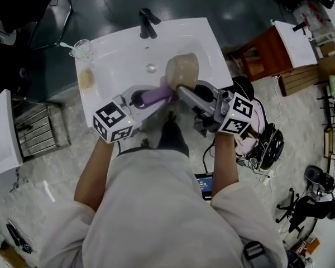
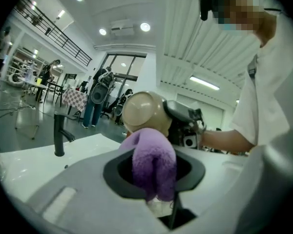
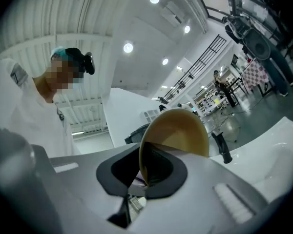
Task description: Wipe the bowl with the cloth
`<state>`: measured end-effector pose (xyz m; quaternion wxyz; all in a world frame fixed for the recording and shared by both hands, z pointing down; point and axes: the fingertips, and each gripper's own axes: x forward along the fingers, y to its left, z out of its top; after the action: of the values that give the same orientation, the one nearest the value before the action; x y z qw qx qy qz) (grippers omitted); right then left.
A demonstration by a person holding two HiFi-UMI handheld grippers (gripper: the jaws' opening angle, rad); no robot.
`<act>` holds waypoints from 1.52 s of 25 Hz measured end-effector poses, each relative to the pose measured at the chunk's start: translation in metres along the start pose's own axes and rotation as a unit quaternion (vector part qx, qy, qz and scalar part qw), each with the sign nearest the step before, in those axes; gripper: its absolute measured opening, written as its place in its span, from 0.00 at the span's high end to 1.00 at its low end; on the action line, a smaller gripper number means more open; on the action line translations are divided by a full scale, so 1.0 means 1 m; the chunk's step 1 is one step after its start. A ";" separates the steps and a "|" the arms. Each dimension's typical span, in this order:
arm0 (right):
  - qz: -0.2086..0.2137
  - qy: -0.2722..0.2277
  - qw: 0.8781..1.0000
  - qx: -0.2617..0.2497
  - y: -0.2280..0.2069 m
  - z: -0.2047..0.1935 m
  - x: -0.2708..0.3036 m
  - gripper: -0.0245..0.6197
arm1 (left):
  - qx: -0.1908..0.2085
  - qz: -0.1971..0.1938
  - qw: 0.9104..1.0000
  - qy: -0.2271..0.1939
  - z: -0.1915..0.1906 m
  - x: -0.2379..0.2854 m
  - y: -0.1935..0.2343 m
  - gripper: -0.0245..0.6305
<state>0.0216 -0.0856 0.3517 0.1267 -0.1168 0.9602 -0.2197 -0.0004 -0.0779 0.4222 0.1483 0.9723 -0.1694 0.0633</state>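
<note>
A tan bowl (image 1: 182, 70) hangs over the white sink (image 1: 117, 52), tipped on its side. My right gripper (image 1: 181, 91) is shut on the bowl's rim; in the right gripper view the rim (image 3: 142, 165) runs between the jaws and the hollow of the bowl (image 3: 178, 133) faces the camera. My left gripper (image 1: 156, 95) is shut on a purple cloth (image 1: 155, 95), which bulges out of the jaws in the left gripper view as a fluffy wad (image 2: 153, 165). That cloth sits just below the bowl's (image 2: 142, 112) outer underside; contact cannot be judged.
A black faucet (image 1: 147, 24) stands at the sink's back edge, the drain (image 1: 151, 68) beside the bowl. A glass with a spoon (image 1: 82, 49) and a sponge (image 1: 86, 78) sit on the sink's left ledge. A wooden stool (image 1: 268, 52) stands to the right.
</note>
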 end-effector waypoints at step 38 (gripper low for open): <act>-0.059 0.027 0.998 0.010 -0.012 -0.013 -0.008 0.94 | 0.089 0.025 0.996 -0.016 0.054 -0.014 0.006 0.82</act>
<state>0.0276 -0.0883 0.3701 0.0887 -0.1659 0.9524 -0.2398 -0.0118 -0.0956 0.3706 0.0565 0.9780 -0.1894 0.0662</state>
